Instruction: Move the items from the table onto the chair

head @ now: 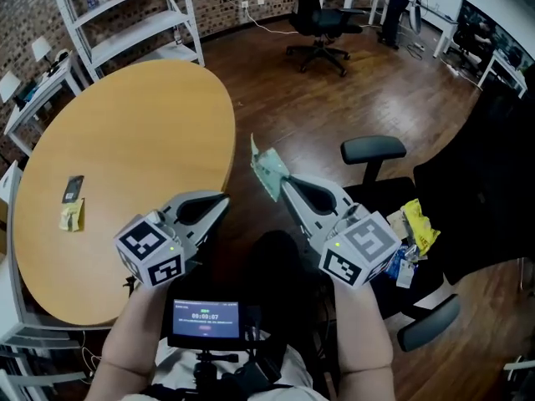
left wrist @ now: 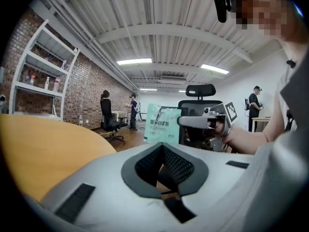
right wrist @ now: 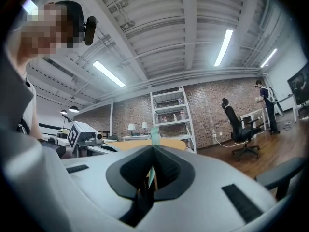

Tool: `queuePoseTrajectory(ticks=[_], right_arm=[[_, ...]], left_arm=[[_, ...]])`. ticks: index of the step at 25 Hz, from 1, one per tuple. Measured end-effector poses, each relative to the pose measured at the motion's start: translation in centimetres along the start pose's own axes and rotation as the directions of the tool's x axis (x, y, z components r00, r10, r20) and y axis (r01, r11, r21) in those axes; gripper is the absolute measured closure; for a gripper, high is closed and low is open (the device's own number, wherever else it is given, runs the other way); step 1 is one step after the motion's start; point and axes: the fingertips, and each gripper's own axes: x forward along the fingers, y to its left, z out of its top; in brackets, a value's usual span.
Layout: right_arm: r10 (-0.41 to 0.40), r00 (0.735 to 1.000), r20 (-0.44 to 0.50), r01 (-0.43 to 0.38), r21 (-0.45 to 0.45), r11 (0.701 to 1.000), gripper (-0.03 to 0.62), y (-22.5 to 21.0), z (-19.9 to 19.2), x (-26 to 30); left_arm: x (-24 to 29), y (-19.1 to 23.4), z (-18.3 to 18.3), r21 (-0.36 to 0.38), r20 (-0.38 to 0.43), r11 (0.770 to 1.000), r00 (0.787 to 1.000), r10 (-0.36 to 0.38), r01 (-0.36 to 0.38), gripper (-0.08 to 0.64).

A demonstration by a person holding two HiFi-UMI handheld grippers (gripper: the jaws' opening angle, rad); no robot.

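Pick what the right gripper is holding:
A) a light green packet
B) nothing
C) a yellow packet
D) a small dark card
A: the right gripper is shut on the light green packet, whose edge is pinched between its jaws.

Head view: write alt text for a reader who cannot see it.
The right gripper holds a pale green packet in the air between a round wooden table and a black office chair. The left gripper is shut and empty; two small items lie on the table, packets on the chair seat.
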Motion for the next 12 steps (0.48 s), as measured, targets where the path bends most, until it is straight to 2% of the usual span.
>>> queuePoseTrajectory(ticks=[5, 12], right_arm=[[-0.086, 0.996, -0.003, 0.086, 0.014, 0.996, 0.586, -2.9, -0.3, -3.9], [-0.206, 0.978, -0.028, 0.207, 0.040, 0.978, 0.586, -6.2, -2.0, -9.3]], left_arm=[[2.7, -0.8, 0.5, 0.043, 0.004, 0.999, 1.000, -0.018, 0.018, 0.549], [7.8, -5.7, 0.8, 0.099, 0.000, 0.983, 0.988, -0.156, 0.155, 0.549]])
